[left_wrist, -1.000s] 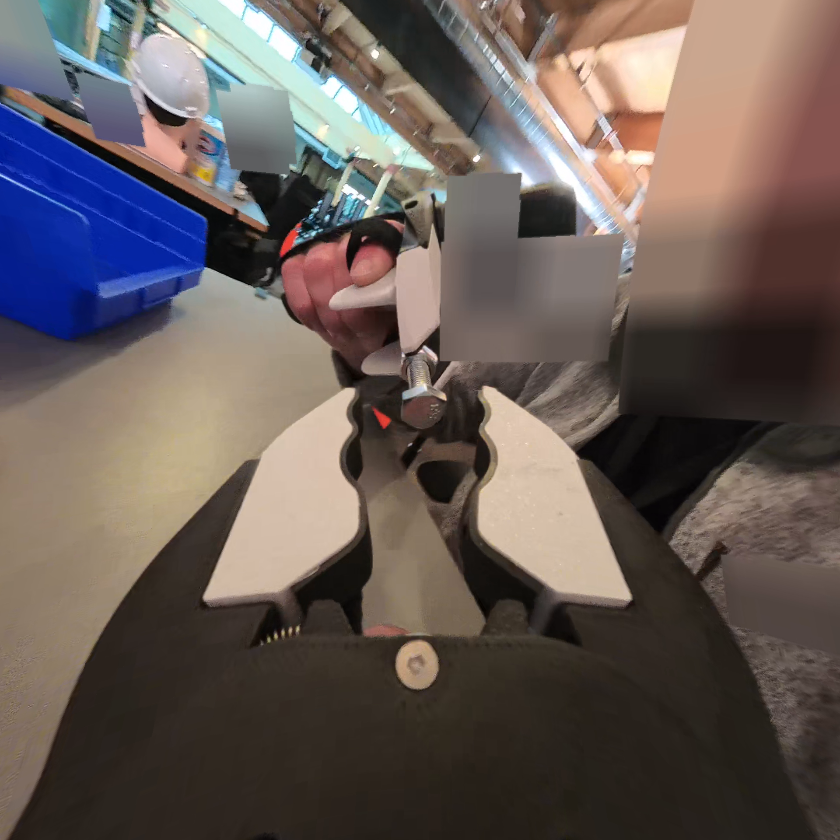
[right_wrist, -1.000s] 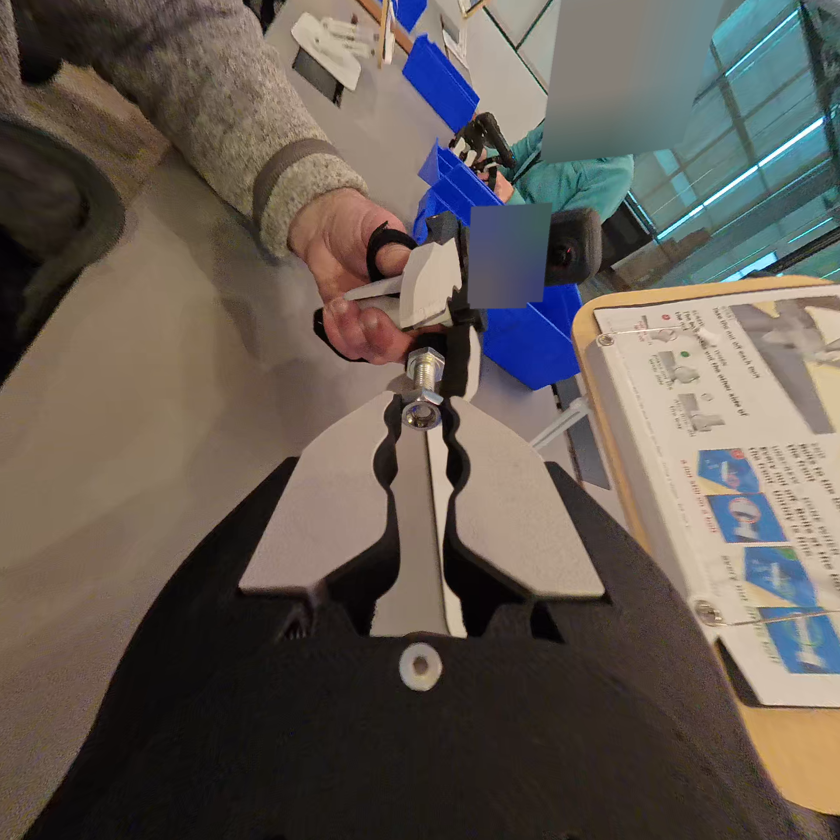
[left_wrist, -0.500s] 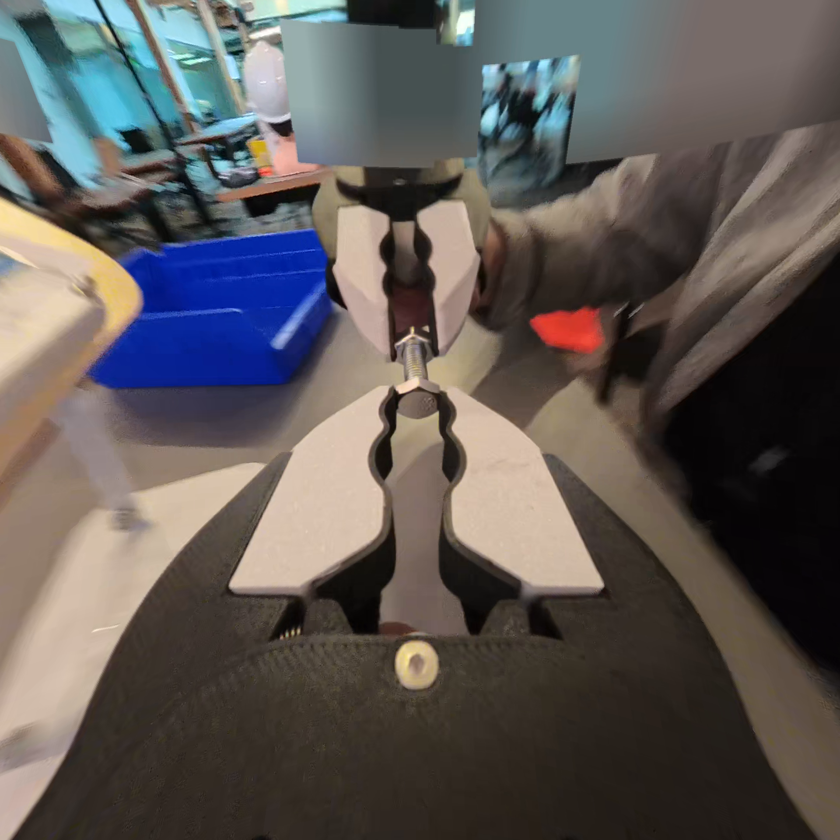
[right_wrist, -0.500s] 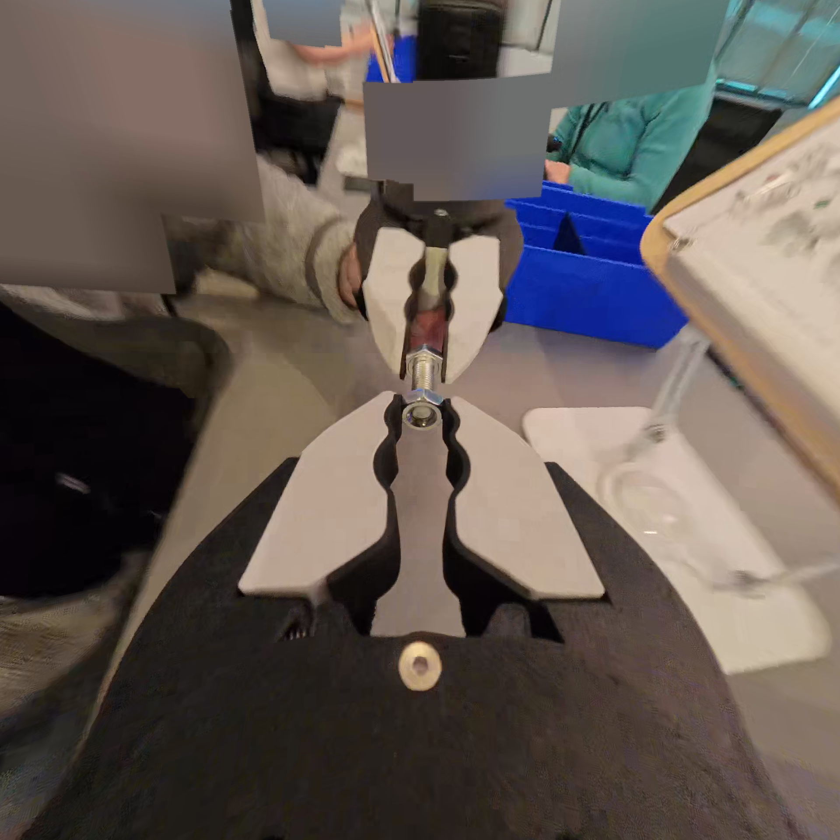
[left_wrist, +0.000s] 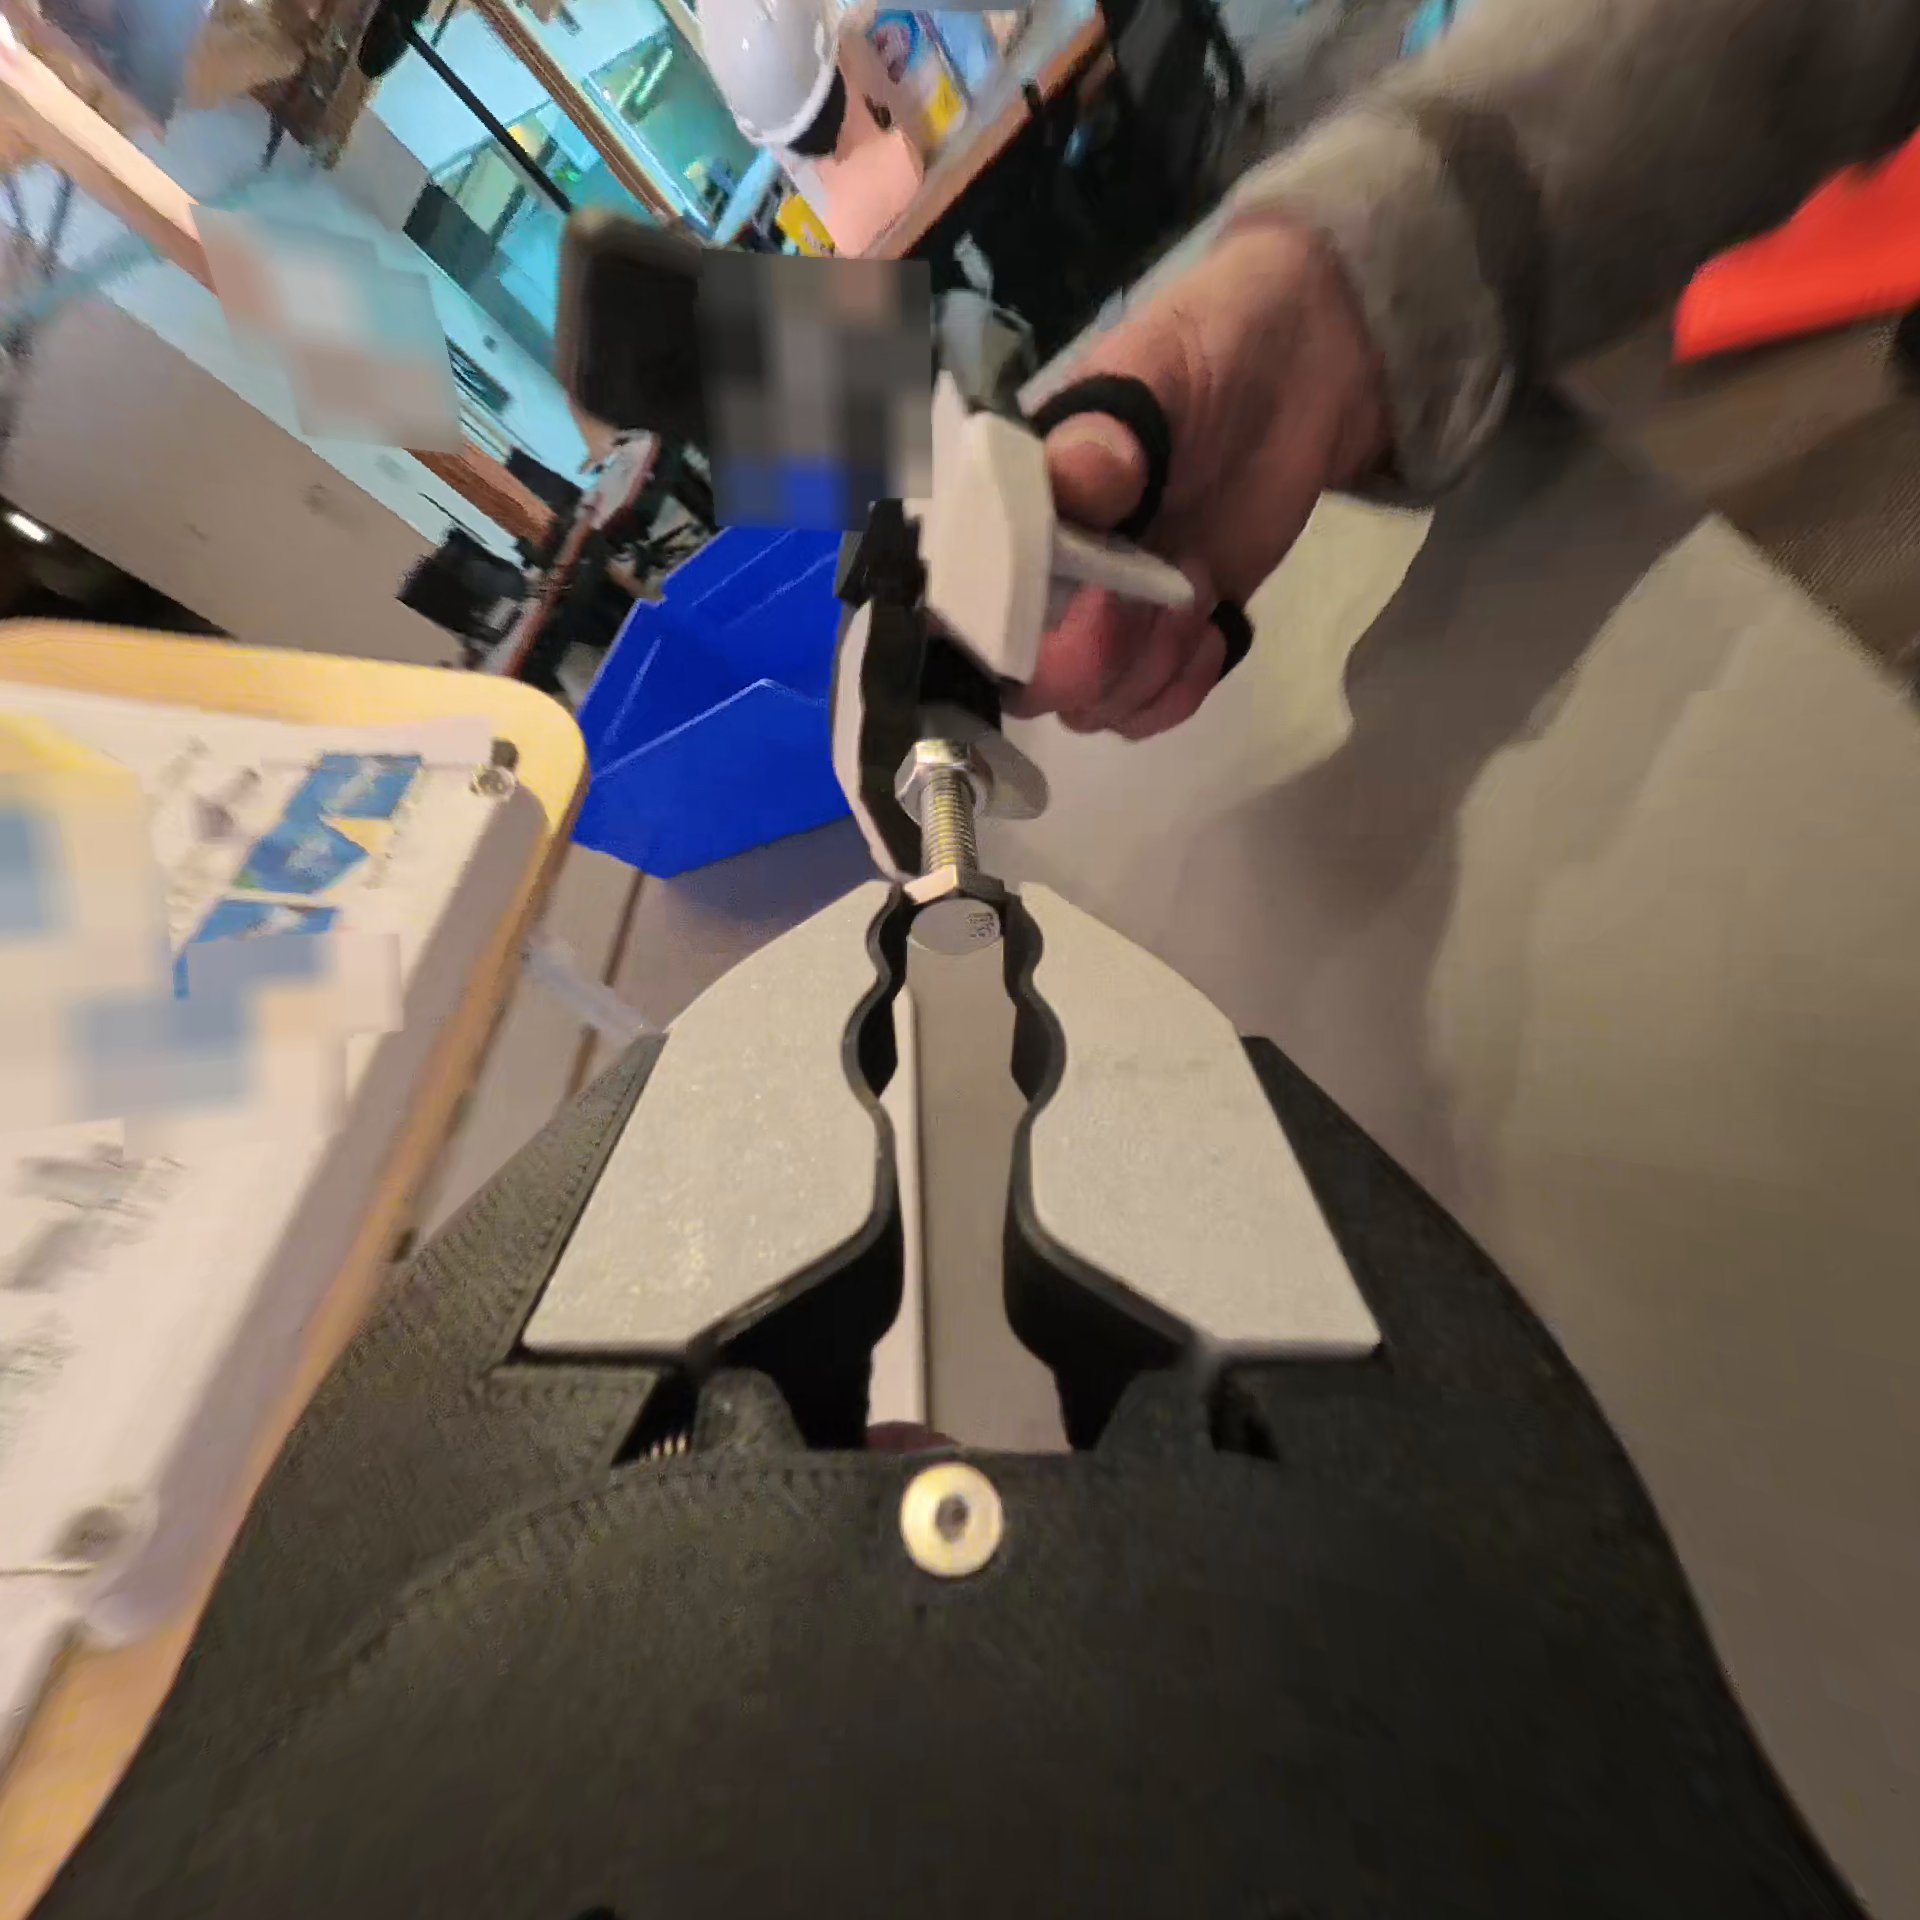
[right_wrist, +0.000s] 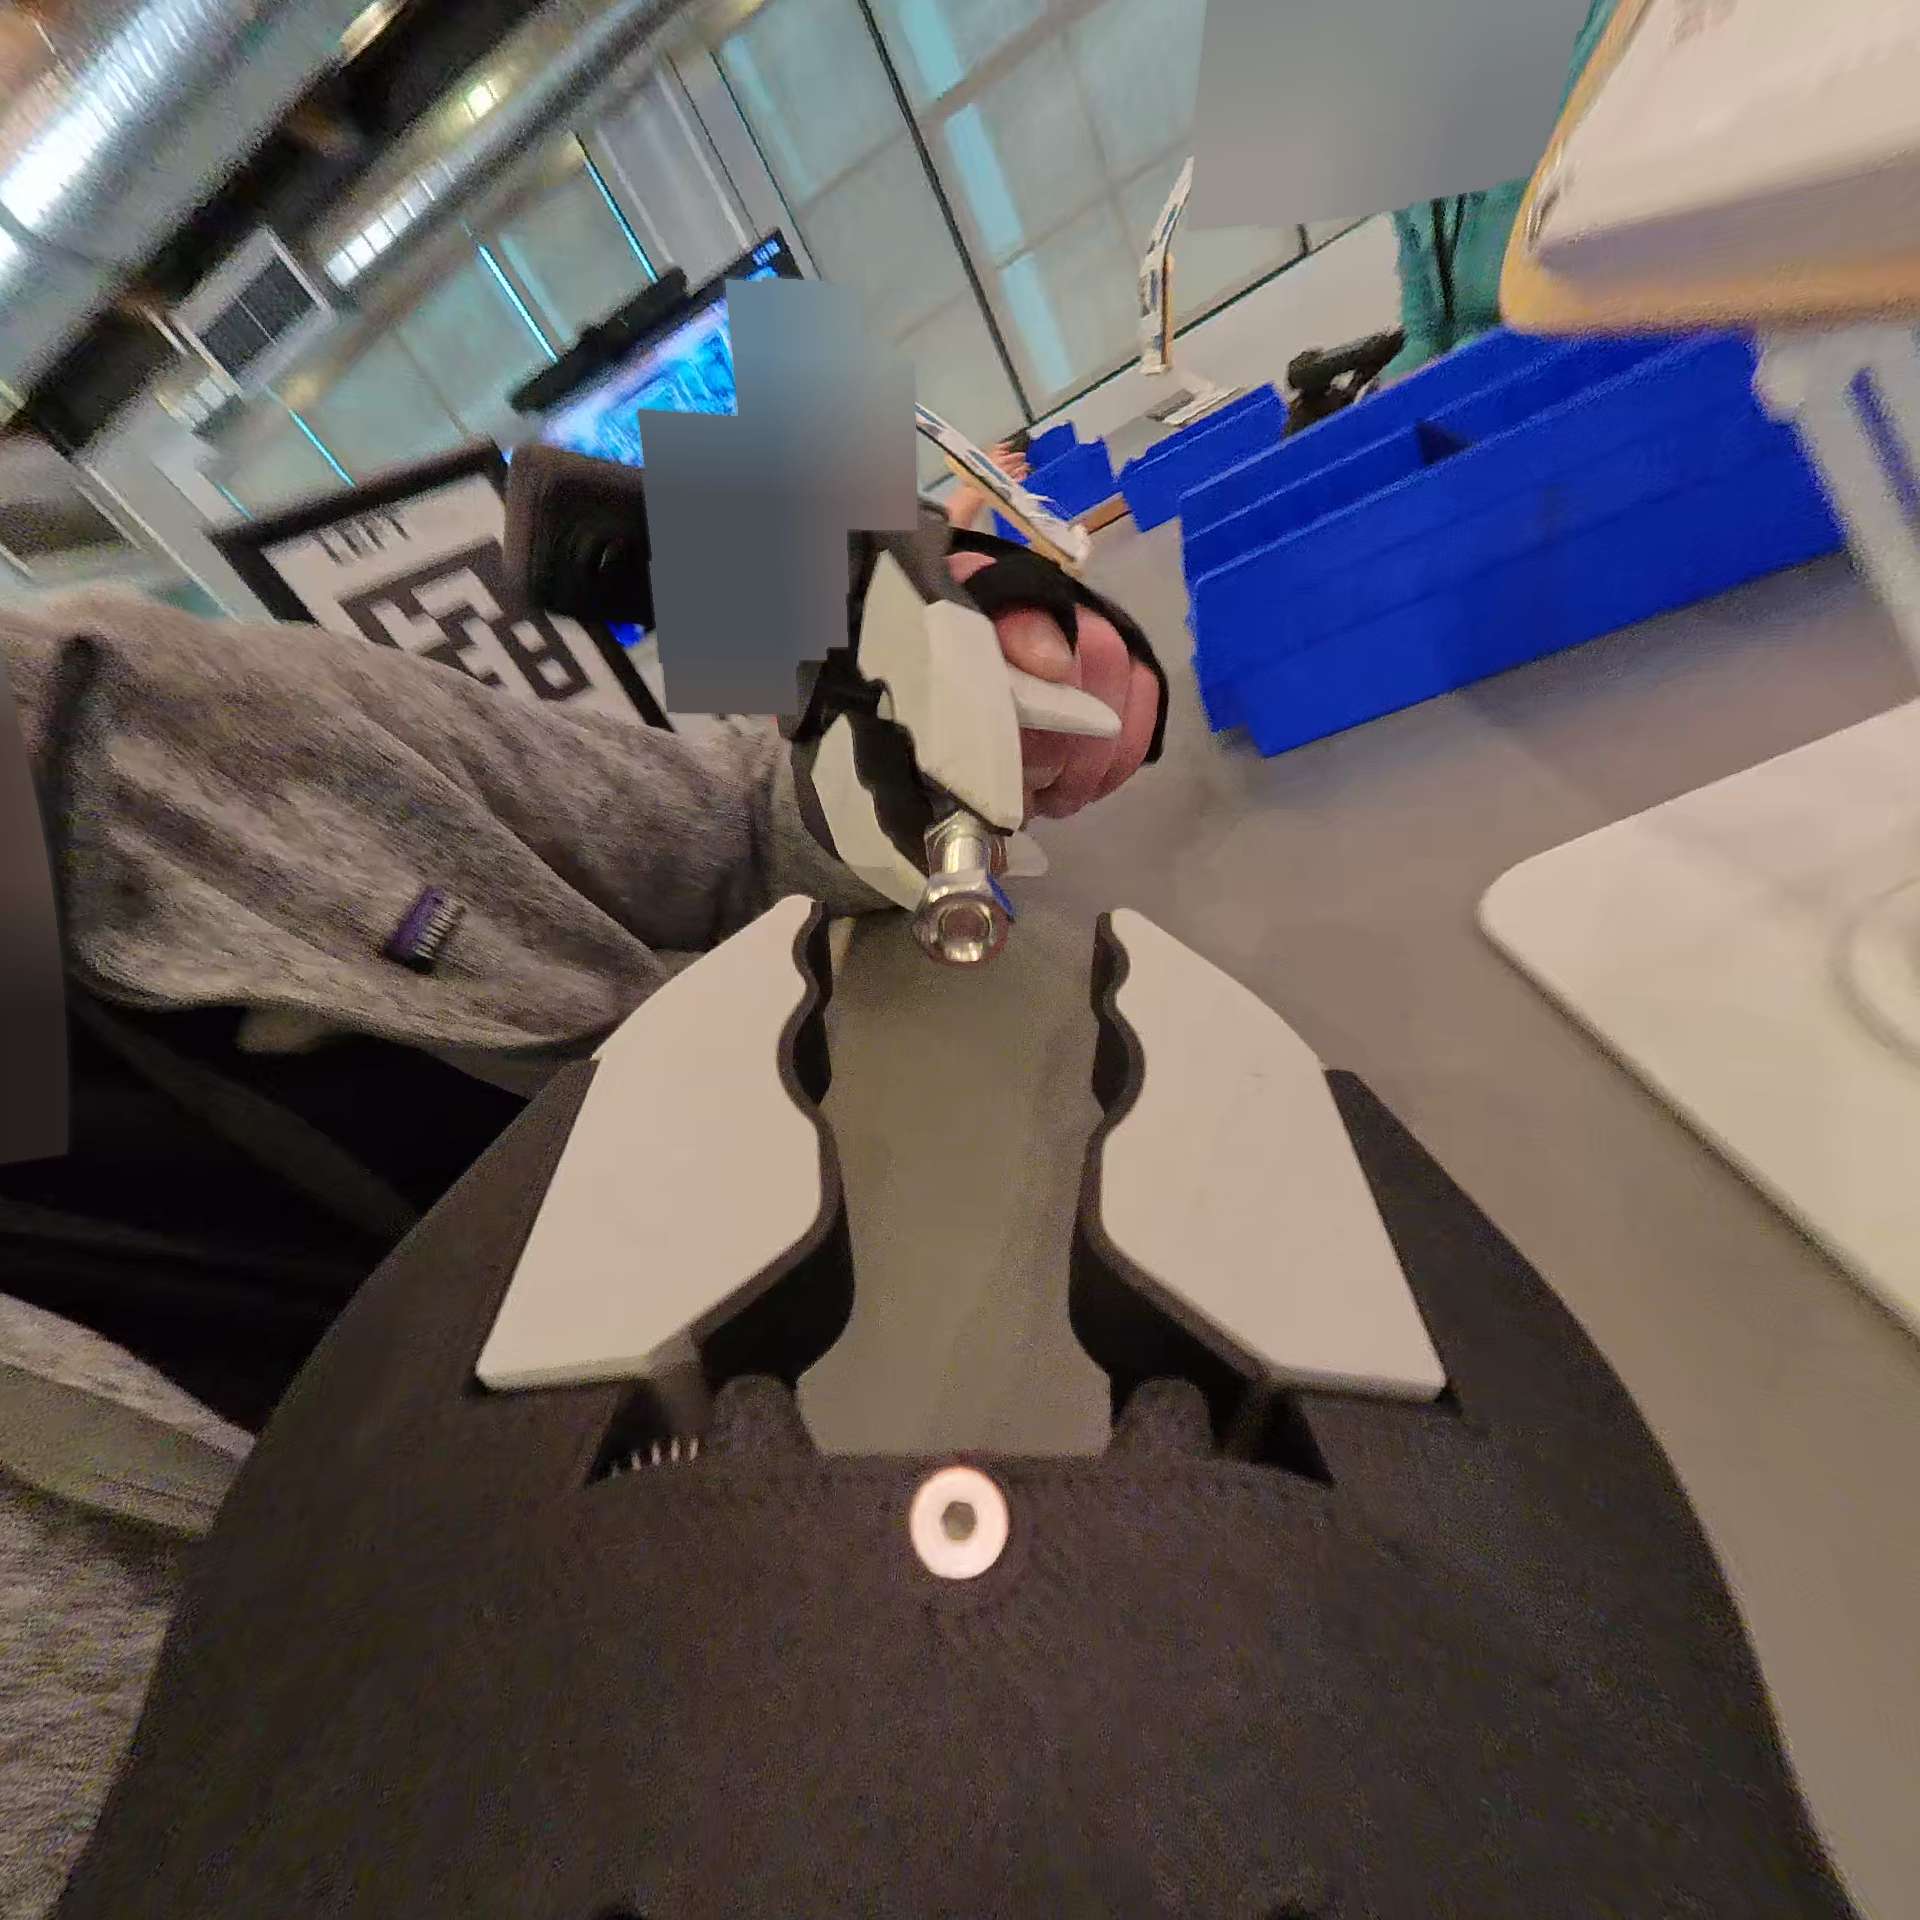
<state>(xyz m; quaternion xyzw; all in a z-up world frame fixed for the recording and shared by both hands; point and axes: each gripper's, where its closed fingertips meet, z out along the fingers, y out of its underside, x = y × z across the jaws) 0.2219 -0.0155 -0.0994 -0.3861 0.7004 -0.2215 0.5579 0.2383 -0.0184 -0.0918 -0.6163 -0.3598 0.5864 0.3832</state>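
Left gripper (left_wrist: 951, 914) jaws clamped on bolt (left_wrist: 948, 831); right gripper (right_wrist: 961, 935) jaws wide apart

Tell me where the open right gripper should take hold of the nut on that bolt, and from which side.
Grip the nut across two opposite flats, coming in along the bolt from its free threaded end. The left gripper already clamps the bolt's hex head, and the nut faces the open right gripper end-on, between its fingers.

The right gripper (right_wrist: 961, 940) has its two fingers wide apart, touching nothing. Just past them, the left gripper (right_wrist: 940, 831) squeezes a shiny bolt (right_wrist: 961, 883) with a nut (right_wrist: 961, 925) on its end. Blue bins (right_wrist: 1507, 561) sit behind on the grey table (right_wrist: 1351, 935).
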